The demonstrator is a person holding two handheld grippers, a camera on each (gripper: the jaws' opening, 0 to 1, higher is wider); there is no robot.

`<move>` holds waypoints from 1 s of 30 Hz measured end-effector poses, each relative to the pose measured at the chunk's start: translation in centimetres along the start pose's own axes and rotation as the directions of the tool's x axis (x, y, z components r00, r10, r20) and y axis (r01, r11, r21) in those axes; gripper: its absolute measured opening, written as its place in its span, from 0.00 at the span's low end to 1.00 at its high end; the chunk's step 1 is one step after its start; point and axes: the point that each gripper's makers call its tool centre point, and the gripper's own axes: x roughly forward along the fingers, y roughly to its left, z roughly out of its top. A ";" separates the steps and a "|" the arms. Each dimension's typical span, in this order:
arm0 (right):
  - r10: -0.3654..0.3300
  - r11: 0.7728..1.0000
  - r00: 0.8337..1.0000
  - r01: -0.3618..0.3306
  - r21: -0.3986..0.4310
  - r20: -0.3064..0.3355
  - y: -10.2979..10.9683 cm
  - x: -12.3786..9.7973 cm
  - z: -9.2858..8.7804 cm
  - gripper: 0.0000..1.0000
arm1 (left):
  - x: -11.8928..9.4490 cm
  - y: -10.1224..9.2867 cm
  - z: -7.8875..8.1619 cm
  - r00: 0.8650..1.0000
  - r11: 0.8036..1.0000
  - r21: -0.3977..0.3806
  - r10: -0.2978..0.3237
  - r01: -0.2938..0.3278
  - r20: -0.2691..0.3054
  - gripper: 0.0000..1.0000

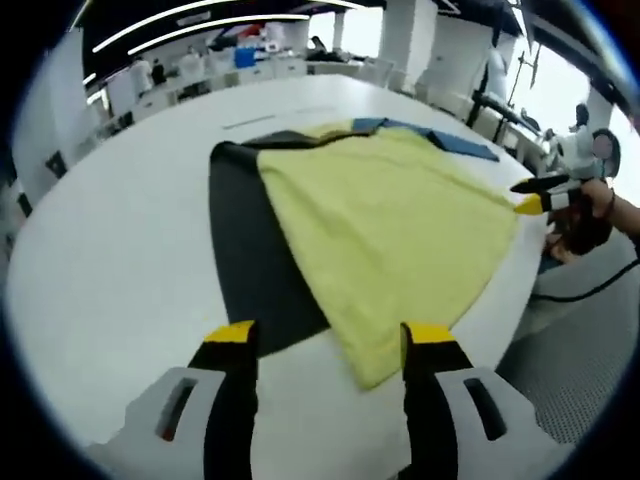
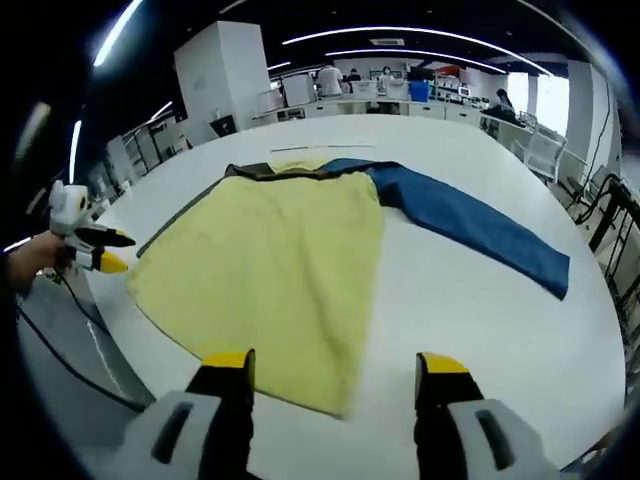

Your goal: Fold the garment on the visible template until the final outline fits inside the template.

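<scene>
Left gripper [image 1: 330, 345] open, jaws apart above the near corner of the yellow garment [image 1: 385, 235], spread toward 12 o'clock on the white table [image 1: 110, 260]. Partly covering the black template [image 1: 250, 250], so outline cut off. Right gripper [image 2: 335, 372] open too, garment [image 2: 275, 260] at 11 o'clock, blue sleeve [image 2: 470, 225] reaching toward 2 o'clock. Background people blurred.

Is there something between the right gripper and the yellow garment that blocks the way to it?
Nothing visible blocks it. In the right gripper view, the open right gripper hovers just short of the garment, its near hem showing between the jaws. Bare white table lies around it, and the blue sleeve stretches off to the side.
</scene>
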 end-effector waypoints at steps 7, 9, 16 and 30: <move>0.060 0.998 0.990 -0.061 0.011 0.129 1.3 -0.6 3.7 0.80 | -0.6 -0.1 3.4 0.995 0.999 0.047 -0.007 0.002 0.103 0.72; 0.065 0.998 0.986 -0.066 0.000 0.153 1.1 -0.6 4.8 0.82 | -0.7 -0.1 4.4 0.990 0.999 0.054 -0.013 0.006 0.137 0.78; 0.089 0.996 0.983 -0.085 -0.029 0.162 0.2 0.1 8.0 0.86 | -1.2 -0.4 8.5 0.972 0.995 0.097 -0.044 0.022 0.232 0.91; 0.154 0.981 0.971 -0.128 -0.145 0.185 -0.6 1.7 15.2 0.88 | -0.8 2.6 15.1 0.955 0.987 0.163 -0.049 0.000 0.294 0.96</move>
